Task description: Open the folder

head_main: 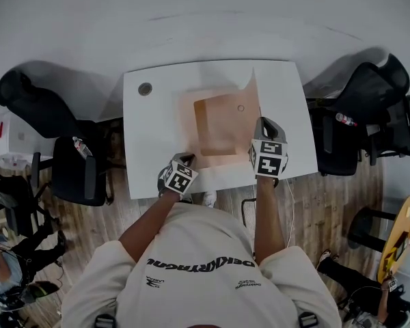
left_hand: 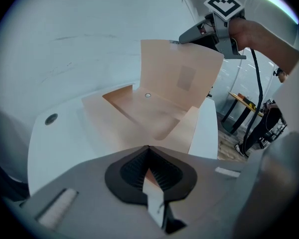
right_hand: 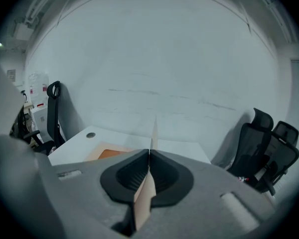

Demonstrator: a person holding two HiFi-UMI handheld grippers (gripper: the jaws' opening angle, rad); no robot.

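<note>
Folder: I see the tan folder (head_main: 222, 139) lying on the white table (head_main: 150, 173), nearer to my side. It is partly open.
Cover: the front cover (left_hand: 182, 78) stands steeply up on the right side of the folder. Below it the inner pocket shows, with a small round button (left_hand: 147, 95) on it.
Right gripper: my right gripper (right_hand: 149, 156) has its jaws pressed together on the top edge of this cover. In the right gripper view the sheet runs edge-on between the pads.
Left gripper: my left gripper (left_hand: 148, 153) is clamped on the near left corner of the lower sheet, which lies flat on the table.
Table: a round cable hole (head_main: 145, 88) is near the far left corner, well apart from the folder.
Surroundings: black office chairs (head_main: 34, 104) stand at both sides of the table, on a wooden floor (head_main: 328, 217).
</note>
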